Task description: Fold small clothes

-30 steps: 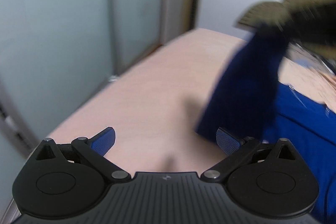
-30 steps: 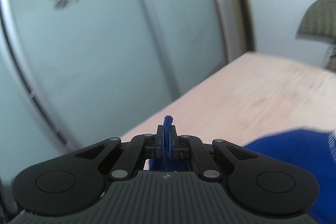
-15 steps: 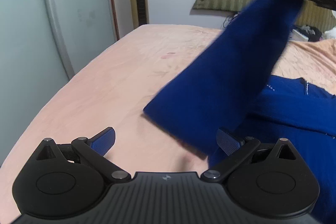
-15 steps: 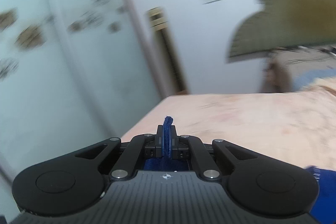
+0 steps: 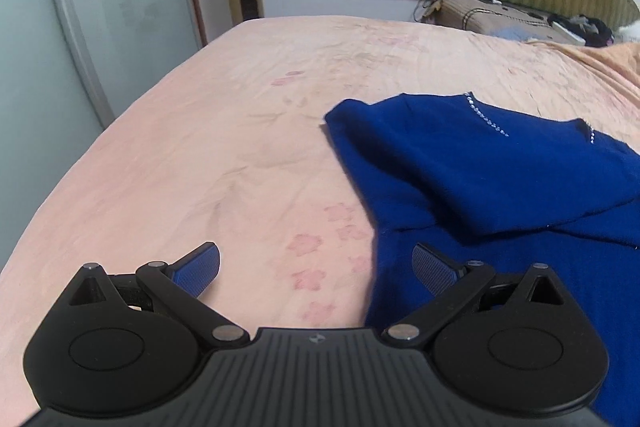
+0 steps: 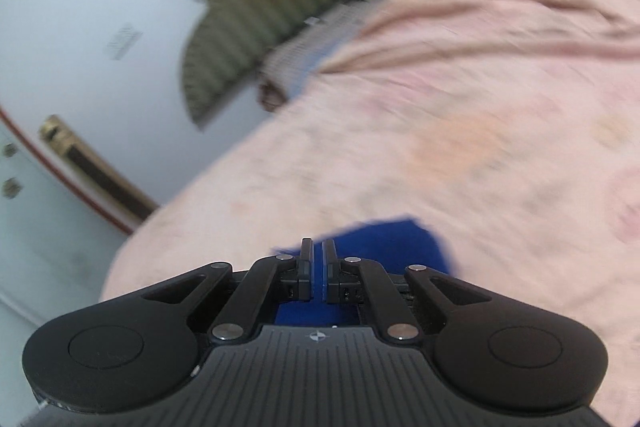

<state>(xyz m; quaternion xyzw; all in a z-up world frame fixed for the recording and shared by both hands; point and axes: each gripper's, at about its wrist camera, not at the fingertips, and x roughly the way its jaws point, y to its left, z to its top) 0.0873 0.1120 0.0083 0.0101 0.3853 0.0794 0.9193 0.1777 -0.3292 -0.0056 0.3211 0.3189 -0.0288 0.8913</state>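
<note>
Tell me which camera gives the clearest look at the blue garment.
The left wrist view. There the blue garment lies sharp on the pink bedsheet, its sleeve folded across the body. The right wrist view is blurred and shows only a blue patch behind the right gripper, which pinches the fabric.

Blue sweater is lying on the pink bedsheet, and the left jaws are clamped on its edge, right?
Not quite. The blue sweater does lie on the pink bedsheet, but the left gripper has its jaws wide open with nothing between them, as the left wrist view shows.
</note>
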